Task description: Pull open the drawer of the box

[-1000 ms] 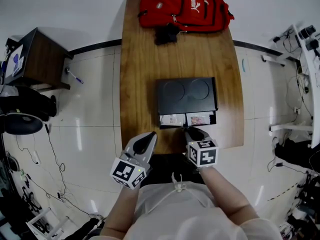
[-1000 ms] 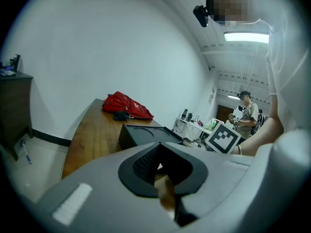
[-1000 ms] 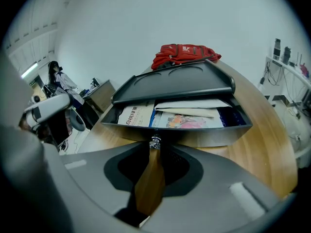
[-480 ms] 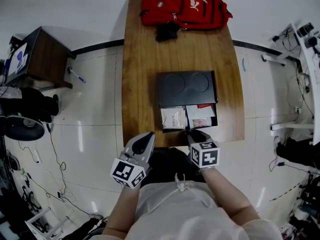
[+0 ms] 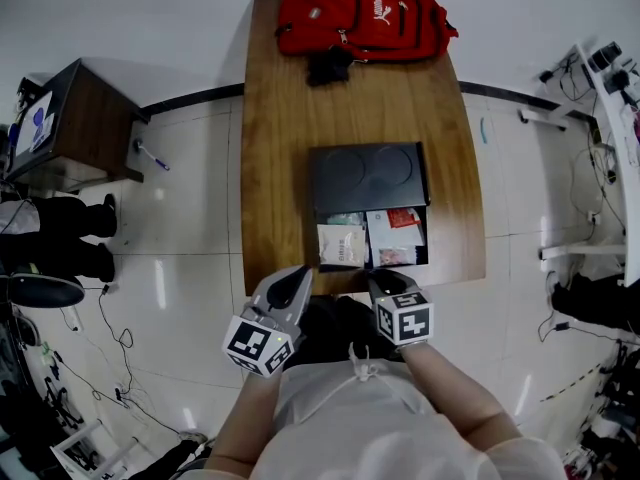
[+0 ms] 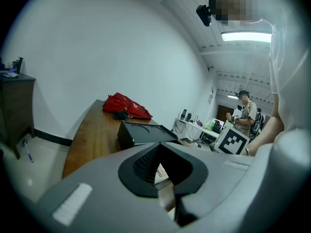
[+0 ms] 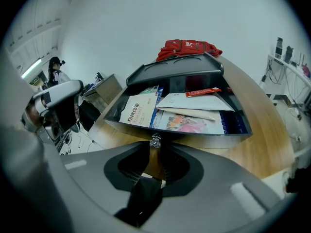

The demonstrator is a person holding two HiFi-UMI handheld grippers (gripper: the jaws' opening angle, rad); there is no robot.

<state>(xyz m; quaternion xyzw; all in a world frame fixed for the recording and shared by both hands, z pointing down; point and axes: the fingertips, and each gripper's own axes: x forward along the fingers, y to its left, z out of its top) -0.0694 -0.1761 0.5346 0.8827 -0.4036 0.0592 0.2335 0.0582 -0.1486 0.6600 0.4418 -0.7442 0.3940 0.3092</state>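
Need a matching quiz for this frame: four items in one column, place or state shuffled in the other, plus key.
1. backpack
2. drawer
3. right gripper
4. left gripper

A. open, papers inside
B. at the near edge of the table, left of the drawer
C. far end of the table
D. closed on the knob of the drawer

Pairs: 1-C, 2-A, 3-D, 4-B

— What's at the far end of my counter?
— A red backpack, lying flat. A small black bundle touches its near edge.
— And off to my left?
— A dark wooden cabinet stands on the tiled floor, with a pen lying just beside it.
— I also see a person across the room, well apart from the counter.
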